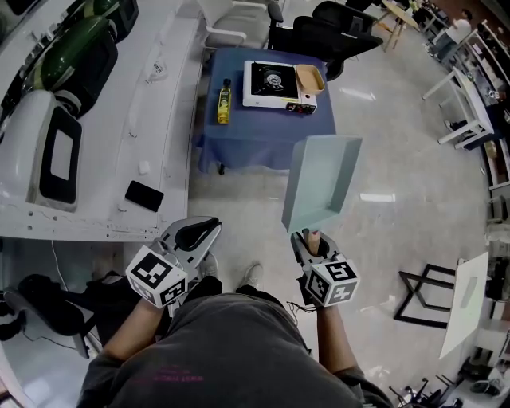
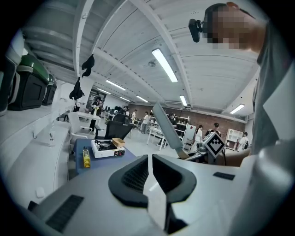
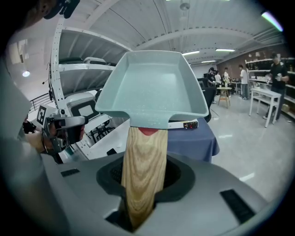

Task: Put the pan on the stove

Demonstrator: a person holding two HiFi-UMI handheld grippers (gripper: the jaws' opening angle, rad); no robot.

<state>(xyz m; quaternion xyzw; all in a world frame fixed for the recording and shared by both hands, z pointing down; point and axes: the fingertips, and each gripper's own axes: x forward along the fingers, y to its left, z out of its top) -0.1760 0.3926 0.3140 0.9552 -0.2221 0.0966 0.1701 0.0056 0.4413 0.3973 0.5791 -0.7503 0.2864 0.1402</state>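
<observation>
The right gripper [image 1: 310,238] clamps the pan [image 1: 321,179] by its wooden handle [image 3: 143,170]. The pan's long axis runs away from the person, toward the stove [image 1: 271,83]. The left gripper [image 1: 200,232] has its jaws together, empty.

Far off at twelve o'clock of the head view, a blue-draped tabletop [image 1: 263,147], with a yellow bottle [image 1: 225,103] upright near its nine o'clock edge, a tan tray [image 1: 310,78] toward its one o'clock corner, and black office chairs [image 1: 335,28] and a white chair [image 1: 235,24] just beyond it. From nine to eleven o'clock, a long white bench [image 1: 171,119] bearing a flat black slab [image 1: 144,195] near its front edge, a white unit with a black panel [image 1: 48,151], and dark green containers [image 1: 80,48] farther back. At four o'clock on the glossy grey floor [image 1: 398,159], a black frame [image 1: 422,299] with a white board [image 1: 466,303] just beside it.
</observation>
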